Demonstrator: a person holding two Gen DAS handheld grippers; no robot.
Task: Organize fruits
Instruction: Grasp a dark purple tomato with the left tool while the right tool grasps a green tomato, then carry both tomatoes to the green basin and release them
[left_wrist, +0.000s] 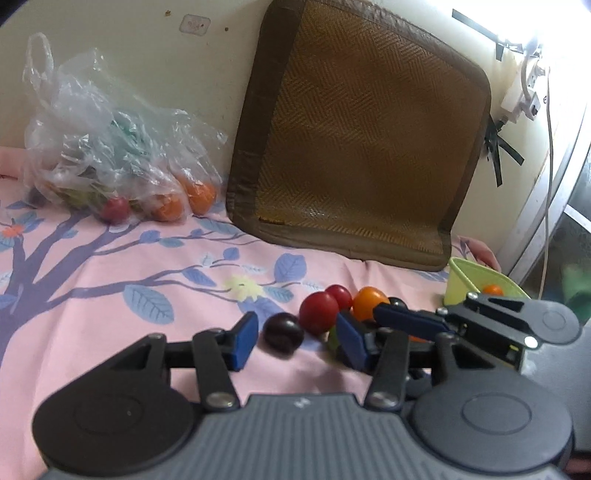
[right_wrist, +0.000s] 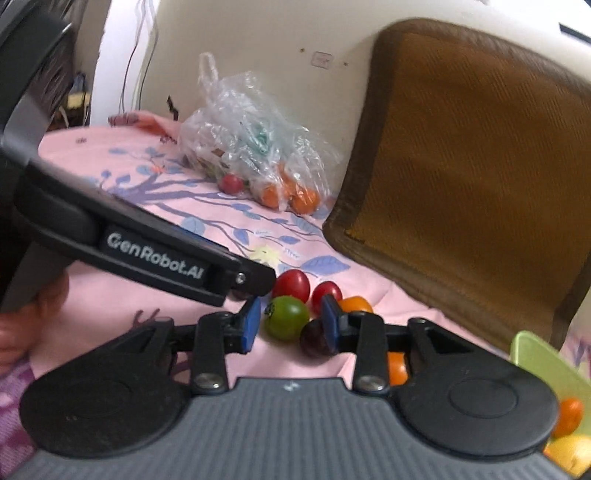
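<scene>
A cluster of small fruits lies on the pink bedsheet: a dark plum (left_wrist: 282, 334), a red fruit (left_wrist: 318, 312), a second red one (left_wrist: 340, 295) and an orange one (left_wrist: 369, 302). My left gripper (left_wrist: 295, 339) is open, its pads on either side of the dark plum. My right gripper (right_wrist: 290, 326) is open around a green fruit (right_wrist: 286, 317), with another dark plum (right_wrist: 314, 338) touching its right pad. Red fruits (right_wrist: 291, 286) lie just beyond. The right gripper also shows in the left wrist view (left_wrist: 410, 319).
A green bin (left_wrist: 476, 280) holding an orange fruit stands at the right; it also shows in the right wrist view (right_wrist: 543, 354). A clear plastic bag (left_wrist: 110, 147) of fruit sits by the wall. A brown woven cushion (left_wrist: 362, 129) leans against the wall.
</scene>
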